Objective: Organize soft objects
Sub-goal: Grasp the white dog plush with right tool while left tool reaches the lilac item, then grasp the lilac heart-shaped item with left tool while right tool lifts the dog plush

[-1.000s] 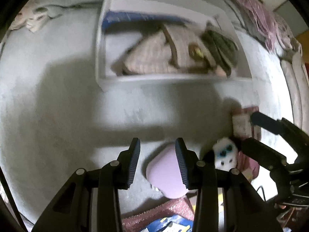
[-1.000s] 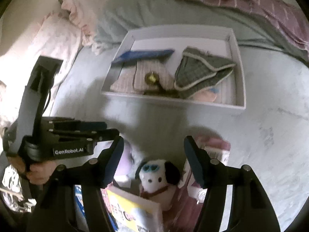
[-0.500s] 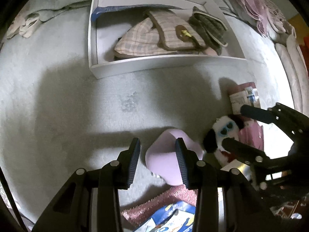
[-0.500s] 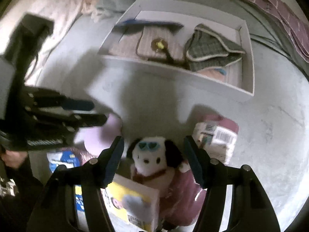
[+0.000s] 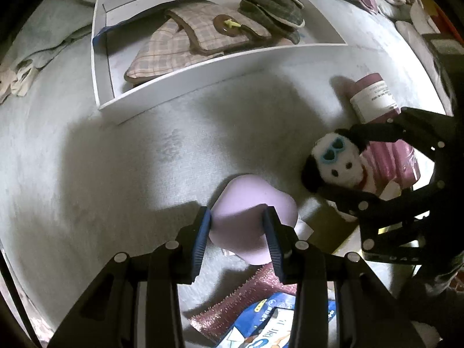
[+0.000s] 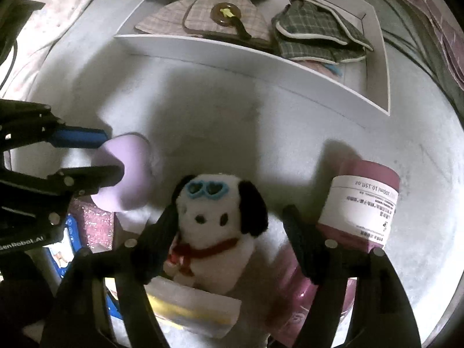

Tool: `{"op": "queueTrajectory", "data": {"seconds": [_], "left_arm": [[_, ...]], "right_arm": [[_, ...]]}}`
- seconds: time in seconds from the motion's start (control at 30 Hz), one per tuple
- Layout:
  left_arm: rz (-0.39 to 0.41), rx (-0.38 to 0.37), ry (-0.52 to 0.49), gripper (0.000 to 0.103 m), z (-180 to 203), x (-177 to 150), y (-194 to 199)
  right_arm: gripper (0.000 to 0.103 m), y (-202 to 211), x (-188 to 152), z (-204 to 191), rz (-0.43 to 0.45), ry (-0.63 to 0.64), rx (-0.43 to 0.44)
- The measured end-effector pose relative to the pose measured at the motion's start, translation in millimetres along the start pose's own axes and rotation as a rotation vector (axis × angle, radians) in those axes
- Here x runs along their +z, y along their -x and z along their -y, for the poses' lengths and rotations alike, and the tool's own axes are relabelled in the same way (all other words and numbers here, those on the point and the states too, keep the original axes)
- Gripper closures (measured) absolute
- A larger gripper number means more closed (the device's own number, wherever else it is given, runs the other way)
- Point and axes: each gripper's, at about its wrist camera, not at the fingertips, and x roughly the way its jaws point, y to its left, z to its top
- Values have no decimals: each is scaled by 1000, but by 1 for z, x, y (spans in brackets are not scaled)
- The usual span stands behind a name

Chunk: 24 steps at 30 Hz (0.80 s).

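Note:
A lilac soft cushion (image 5: 240, 194) (image 6: 133, 174) lies on the grey bed sheet. My left gripper (image 5: 236, 226) (image 6: 111, 156) points down over it, its blue-padded fingers straddling it without visibly squeezing it. A white plush dog (image 6: 220, 211) (image 5: 333, 171) with black ears and blue heart glasses lies on a pile to the cushion's right. My right gripper (image 6: 230, 214) (image 5: 337, 161) straddles the dog, its jaws opening and not pressing on it. Further back stands a white tray (image 5: 220, 72) (image 6: 232, 55) that holds a pink plaid pouch (image 5: 185, 43) and a green plaid pouch (image 5: 269, 8).
A pink bottle with a white label (image 6: 365, 203) (image 5: 374, 98) lies right of the dog. Under and beside the dog are a yellow-and-white box (image 6: 191, 310), a pink glitter item (image 5: 246, 295) and a blue packet (image 5: 269, 319). Crumpled bedding rings the tray.
The left gripper rolled and slid over the lilac cushion, which now sits between its fingers. The right gripper sank around the plush dog and its jaws widened.

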Motion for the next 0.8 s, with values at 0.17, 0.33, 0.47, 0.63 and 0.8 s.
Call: {"op": "queueTrajectory", "data": {"seconds": [0.17,0.33,0.47,0.63,0.8], "left_arm": [[10,60,-40,53,9,-9,-6],[12,78,-16,34,4,-10,-5],[3,59,1,32,-5,-10,-12],[30,-4,-52,70,1,-17,-7],[49,-12,-37,78,4,-14,-1]], "right_arm": [[48,2,4,1,29,-19,13],[55,6,9,7,56,-49,54],[59,12,12,23,115,-107,125],[59,38,10,46,273,-190,206],[59,58,11,50,391,-239,261]]}}
